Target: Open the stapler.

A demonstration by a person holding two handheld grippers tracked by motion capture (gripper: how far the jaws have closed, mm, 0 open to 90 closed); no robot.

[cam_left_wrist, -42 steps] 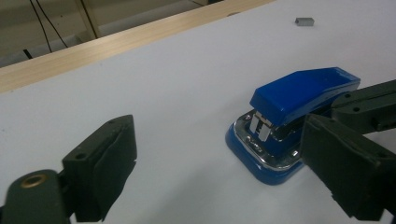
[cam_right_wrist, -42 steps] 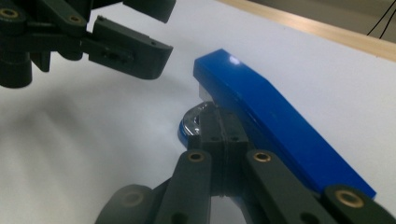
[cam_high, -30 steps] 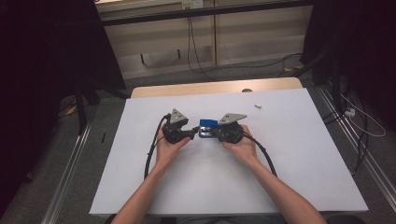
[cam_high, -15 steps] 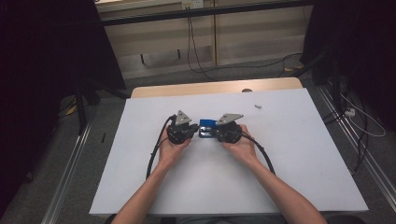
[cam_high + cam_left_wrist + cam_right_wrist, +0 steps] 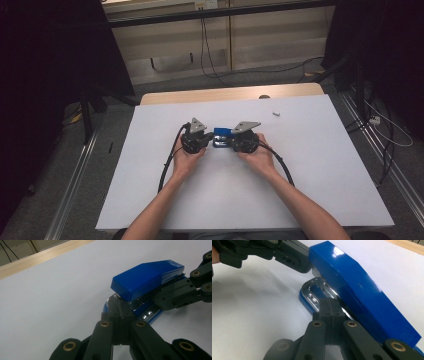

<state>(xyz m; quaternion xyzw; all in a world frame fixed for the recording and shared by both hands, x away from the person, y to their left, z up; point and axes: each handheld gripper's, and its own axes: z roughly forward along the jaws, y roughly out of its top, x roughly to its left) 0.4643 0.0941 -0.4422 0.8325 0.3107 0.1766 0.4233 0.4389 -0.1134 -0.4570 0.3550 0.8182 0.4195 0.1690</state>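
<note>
A blue stapler [image 5: 221, 134] lies on the white table [image 5: 325, 170] between my two grippers. My left gripper [image 5: 211, 140] points right at one end of it. In the left gripper view its jaws [image 5: 118, 303] have just been closing and now stand pressed together, tips in the stapler's [image 5: 147, 277] mouth, with nothing visibly between them. My right gripper [image 5: 231, 143] points left from the other side. Its jaws [image 5: 329, 305] are shut, tips against the chrome plate under the blue top [image 5: 357, 290]. The left gripper's black jaw [image 5: 294, 261] meets the stapler's nose.
A small white piece [image 5: 275, 113] lies on the table toward the far right. A wooden strip [image 5: 200, 96] runs along the far edge. Black cables [image 5: 167, 170] trail from both grippers back along the forearms. Bare white surface lies to either side.
The left gripper has shifted right toward the stapler and its jaws have come together. The two grippers now sit closer, hiding more of the stapler. The right hand has held still.
</note>
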